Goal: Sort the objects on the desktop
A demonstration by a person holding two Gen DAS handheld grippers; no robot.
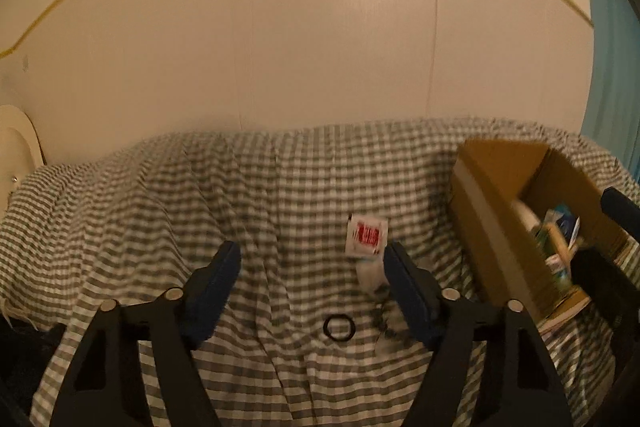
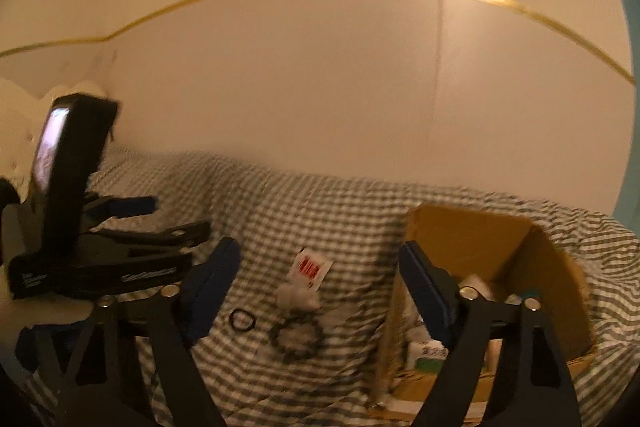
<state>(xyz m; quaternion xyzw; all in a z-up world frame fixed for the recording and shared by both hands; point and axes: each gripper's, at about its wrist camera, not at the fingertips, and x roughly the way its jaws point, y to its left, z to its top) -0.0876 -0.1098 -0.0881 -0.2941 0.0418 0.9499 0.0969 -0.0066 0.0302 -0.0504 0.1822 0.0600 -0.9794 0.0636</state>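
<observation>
A white packet with a red label lies on the checked cloth, with a small white object just below it and a black ring nearer me. A dark beaded loop lies beside them. The packet and ring also show in the right wrist view. My left gripper is open and empty above the cloth, short of the packet. My right gripper is open and empty, its right finger over the cardboard box.
The open cardboard box at the right holds several small items. The left gripper body with its screen fills the left of the right wrist view. A cream wall stands behind the table. A blue curtain hangs at the far right.
</observation>
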